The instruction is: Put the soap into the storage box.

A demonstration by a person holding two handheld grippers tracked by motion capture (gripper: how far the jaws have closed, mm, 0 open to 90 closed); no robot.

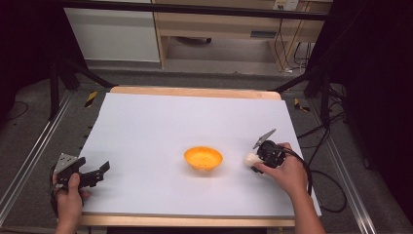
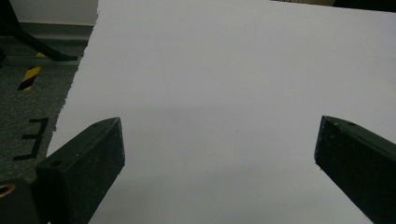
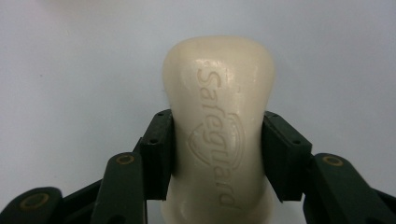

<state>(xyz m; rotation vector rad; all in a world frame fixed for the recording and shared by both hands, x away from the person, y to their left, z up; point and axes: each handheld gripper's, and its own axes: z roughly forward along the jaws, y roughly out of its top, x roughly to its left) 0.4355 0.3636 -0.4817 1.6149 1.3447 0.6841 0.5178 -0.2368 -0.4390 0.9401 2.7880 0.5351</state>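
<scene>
High view: the right gripper (image 1: pixel 256 158) pinches a pale soap bar (image 1: pixel 251 158) at right of centre, just beside the orange bowl (image 1: pixel 203 158) on the white table (image 1: pixel 146 126); the left gripper (image 1: pixel 90 175) waits at lower left.

Left gripper view: its jaws stand spread over bare table.

Right gripper view: pads (image 3: pixel 158 154) squeeze the soap bar's waist (grasp done, I judge); moving it to the bowl remains.

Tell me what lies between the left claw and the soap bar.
The orange bowl sits on the white sheet between the open left claw and the soap bar, which the right claw grips. The high view shows it.
</scene>
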